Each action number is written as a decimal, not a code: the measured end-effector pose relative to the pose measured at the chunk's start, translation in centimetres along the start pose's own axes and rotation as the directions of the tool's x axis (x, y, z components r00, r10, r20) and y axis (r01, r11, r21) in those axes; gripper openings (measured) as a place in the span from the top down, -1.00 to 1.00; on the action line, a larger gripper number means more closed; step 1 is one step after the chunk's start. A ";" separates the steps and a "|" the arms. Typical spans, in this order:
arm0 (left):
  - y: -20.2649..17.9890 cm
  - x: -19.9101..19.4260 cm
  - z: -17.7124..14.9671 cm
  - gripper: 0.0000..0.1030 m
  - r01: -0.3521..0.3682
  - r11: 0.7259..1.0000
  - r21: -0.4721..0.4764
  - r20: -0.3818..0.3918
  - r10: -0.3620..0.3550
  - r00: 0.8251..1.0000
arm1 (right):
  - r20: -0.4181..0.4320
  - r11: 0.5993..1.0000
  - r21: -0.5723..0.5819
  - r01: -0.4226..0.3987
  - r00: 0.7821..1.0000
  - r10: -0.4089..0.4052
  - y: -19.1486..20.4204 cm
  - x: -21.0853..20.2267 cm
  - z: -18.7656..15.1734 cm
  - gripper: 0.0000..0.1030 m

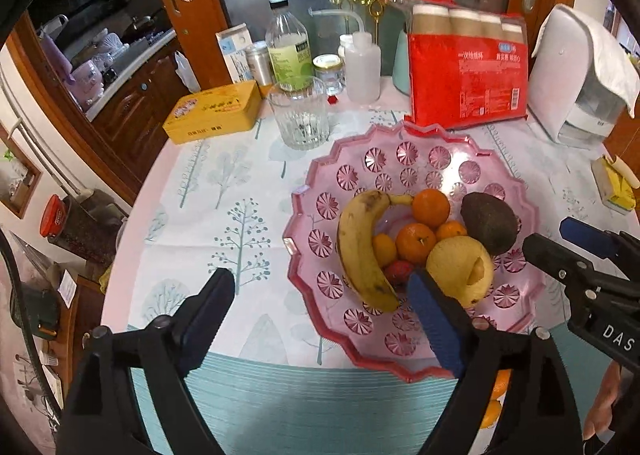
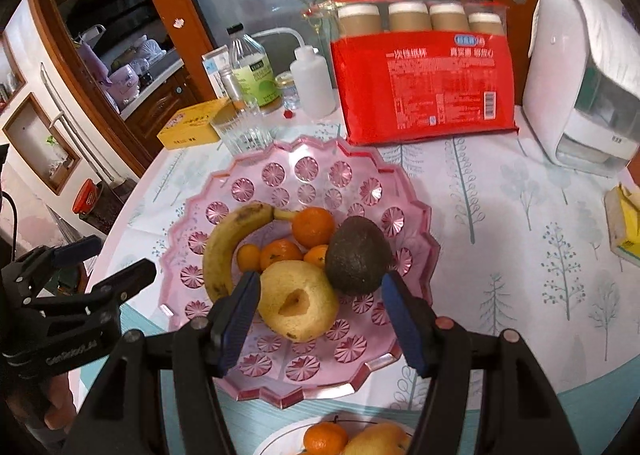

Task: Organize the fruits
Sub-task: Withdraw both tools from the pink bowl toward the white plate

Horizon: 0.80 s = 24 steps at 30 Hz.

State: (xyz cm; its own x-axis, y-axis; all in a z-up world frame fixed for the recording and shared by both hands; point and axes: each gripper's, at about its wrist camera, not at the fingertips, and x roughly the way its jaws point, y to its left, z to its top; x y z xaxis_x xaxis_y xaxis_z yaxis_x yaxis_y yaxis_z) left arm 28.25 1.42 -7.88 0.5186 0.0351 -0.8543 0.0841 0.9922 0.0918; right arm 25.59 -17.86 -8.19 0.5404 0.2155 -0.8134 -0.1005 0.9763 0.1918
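Both grippers are spread and empty; the right gripper (image 2: 316, 319) is best lowered squarely astride the yellow pear (image 2: 297, 301) (in the pink bowl (image 2: 304, 163), touching the avocado (image 2: 357, 254)) before closing.

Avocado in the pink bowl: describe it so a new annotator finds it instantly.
Start at the scalloped pink glass bowl in the middle of the tree-print tablecloth. Among the fruit piled in it, look to the right side, beside the yellow pear and in front of the oranges. The avocado is the only dark, rough-skinned, egg-shaped fruit; everything around it is yellow or orange.
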 end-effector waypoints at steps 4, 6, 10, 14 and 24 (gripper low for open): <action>0.3 -1.5 -0.3 -0.71 0.009 1.000 -0.012 0.006 -0.009 1.000 | 0.020 1.000 -0.009 -0.002 1.000 0.002 0.4 -1.3 0.0 -0.24; 0.4 -2.0 -0.4 -0.71 0.011 1.000 -0.020 0.010 -0.011 1.000 | 0.027 1.000 -0.011 -0.005 1.000 0.005 0.5 -1.9 -0.1 -0.24; 0.7 -3.5 -0.8 -0.71 0.013 0.999 -0.031 0.027 -0.013 1.000 | 0.049 1.000 -0.023 0.011 0.999 -0.010 0.9 -3.2 -0.4 -0.24; 0.6 -5.2 -1.1 -0.71 0.014 0.999 -0.036 0.051 -0.012 0.999 | 0.084 0.997 -0.052 0.049 0.995 -0.045 1.4 -4.7 -0.7 -0.24; -0.2 -9.6 -2.1 -0.71 0.037 0.998 -0.052 0.124 -0.031 0.992 | 0.136 0.986 -0.088 0.143 0.982 -0.130 1.7 -8.5 -1.3 -0.24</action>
State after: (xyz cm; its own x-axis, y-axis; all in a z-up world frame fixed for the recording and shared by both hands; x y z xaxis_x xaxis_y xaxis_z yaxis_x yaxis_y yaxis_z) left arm 21.49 1.10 -0.72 0.6170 -0.0105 -0.7869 0.0589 0.9977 0.0329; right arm 19.69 -18.04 -1.66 0.6578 0.0812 -0.7488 -0.0956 0.9951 0.0240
